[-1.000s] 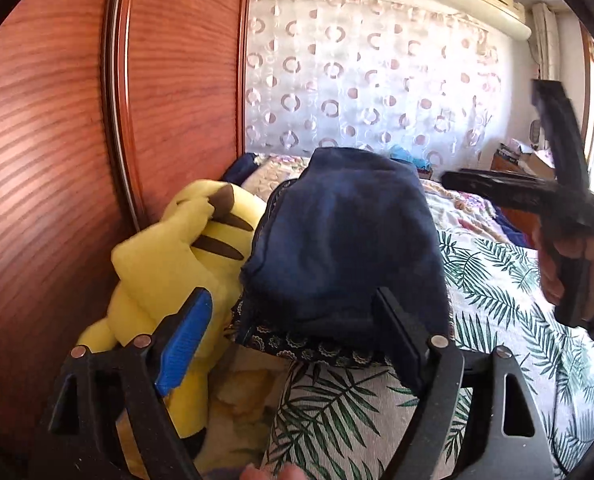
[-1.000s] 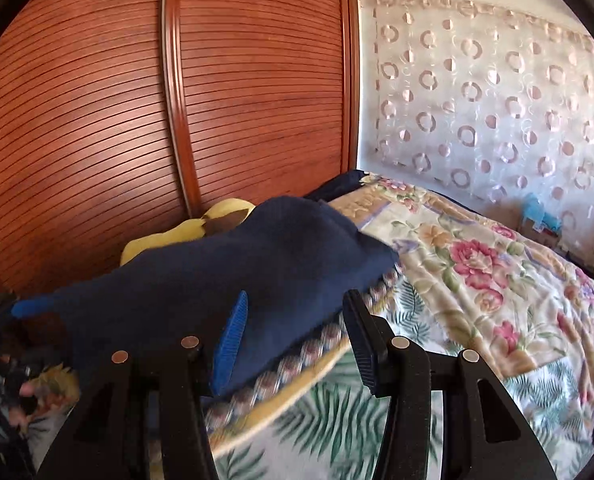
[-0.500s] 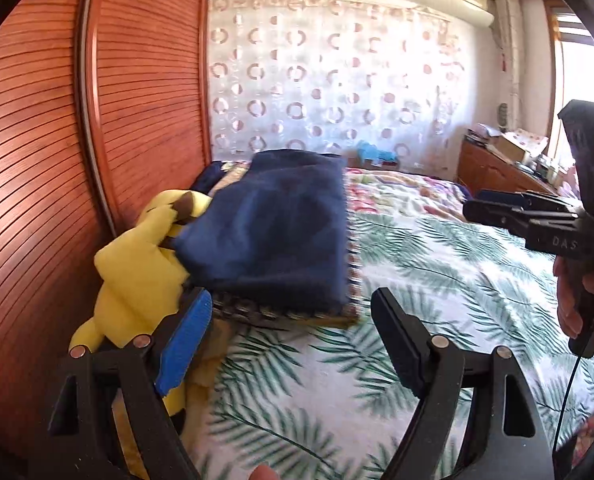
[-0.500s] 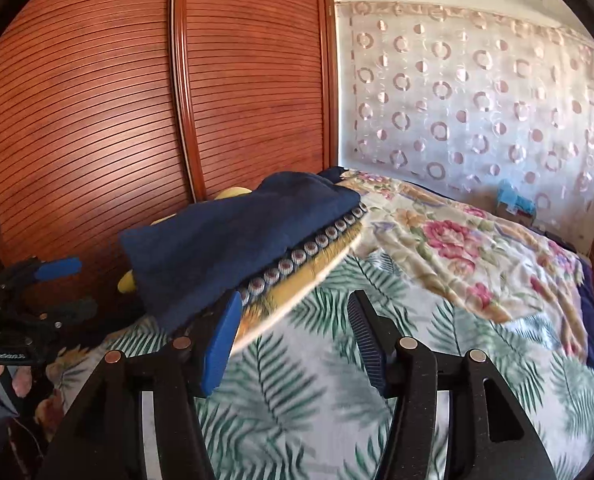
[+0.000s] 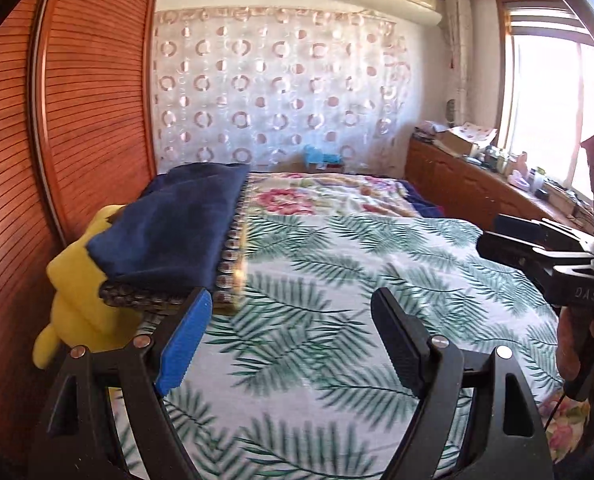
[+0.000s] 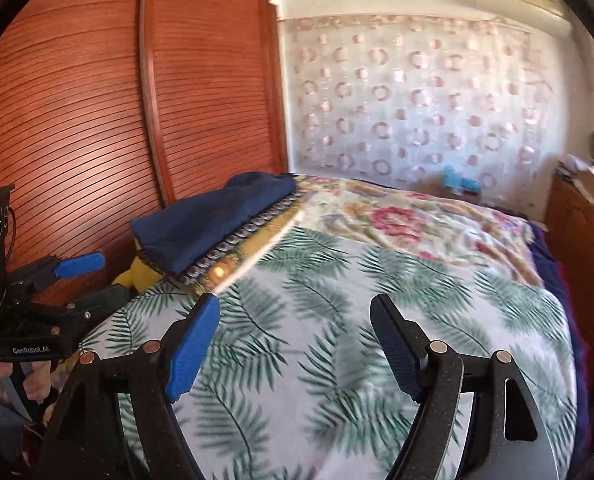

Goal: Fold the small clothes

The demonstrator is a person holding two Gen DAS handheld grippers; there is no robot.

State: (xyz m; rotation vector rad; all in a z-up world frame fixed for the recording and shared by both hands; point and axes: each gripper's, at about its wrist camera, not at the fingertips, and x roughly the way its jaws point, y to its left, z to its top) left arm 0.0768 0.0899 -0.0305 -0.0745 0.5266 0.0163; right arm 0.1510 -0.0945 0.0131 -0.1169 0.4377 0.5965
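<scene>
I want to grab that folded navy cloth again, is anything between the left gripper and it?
Nothing visible. The left gripper is open over bare leaf-print bedspread; the navy cloth lies ahead and left, on a patterned pillow.

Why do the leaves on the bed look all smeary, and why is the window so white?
Left wrist view: the window is blown out by daylight, and the palm-leaf bedspread is smeared by motion blur. Right wrist view: the bedspread and circle-print curtain are blurred too, and the fisheye lens bends the wooden wardrobe doors.
</scene>
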